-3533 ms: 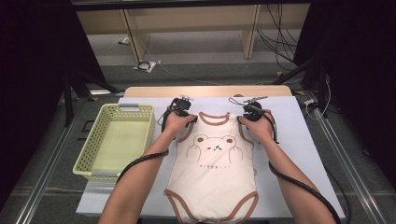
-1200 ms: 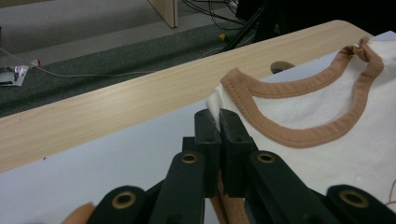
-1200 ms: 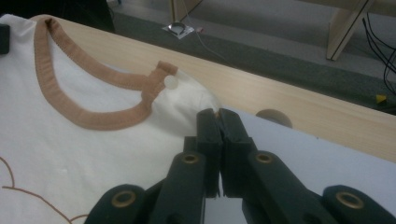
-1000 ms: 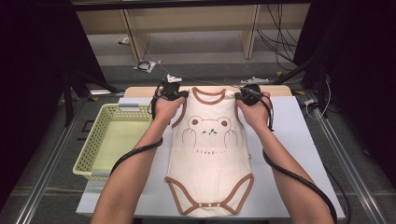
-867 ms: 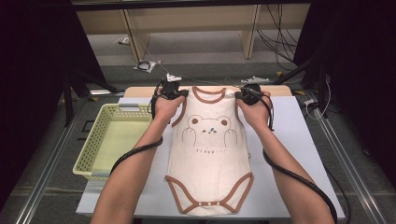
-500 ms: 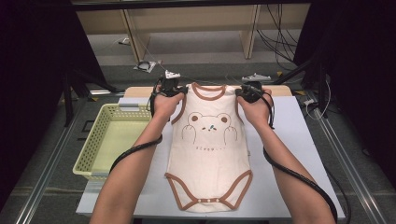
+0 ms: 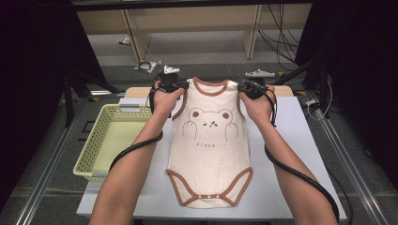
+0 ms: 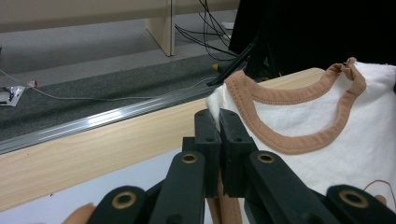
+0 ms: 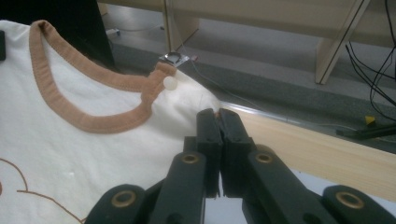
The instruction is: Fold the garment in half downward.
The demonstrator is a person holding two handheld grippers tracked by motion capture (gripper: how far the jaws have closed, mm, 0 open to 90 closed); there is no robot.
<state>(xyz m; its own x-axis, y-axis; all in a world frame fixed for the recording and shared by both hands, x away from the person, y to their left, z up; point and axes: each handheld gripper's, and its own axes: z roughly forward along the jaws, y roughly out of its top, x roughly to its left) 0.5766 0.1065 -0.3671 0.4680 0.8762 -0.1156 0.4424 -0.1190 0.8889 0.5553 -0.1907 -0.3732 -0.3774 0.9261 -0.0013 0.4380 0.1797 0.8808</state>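
since the earlier frames both hands have carried the baby bodysuit point(image 7: 209, 150) farther from the person, toward the table's far wooden edge, so its collar now lies close to that edge and its snap end has slid up the white table point(image 7: 300, 140) with it.

high view: the left gripper point(image 7: 180, 87) pinches the shoulder strap on its side, and the right gripper point(image 7: 244, 89) pinches the opposite strap. the garment stretches from between the two tools back toward the person, front up, with a bear print just below the collar and brown trim around neck, armholes and leg openings. a yellow-green basket point(image 7: 96, 147) sits outboard of the left gripper's forearm, near the garment but apart from it. a black cable trails from each tool along the forearm.

left gripper view: the two black jaws are pressed together with a fold of white fabric and brown trim caught between their tips. the brown collar point(image 8: 299, 119) curves off to the right of the jaws, and the wooden table edge point(image 8: 93, 149) runs just beyond and left of them.

right gripper view: the jaws are likewise closed tight on the cloth at the strap's edge. the collar, with a small pale snap button point(image 9: 170, 84), lies to the left of the jaws; the wooden edge passes to their right.
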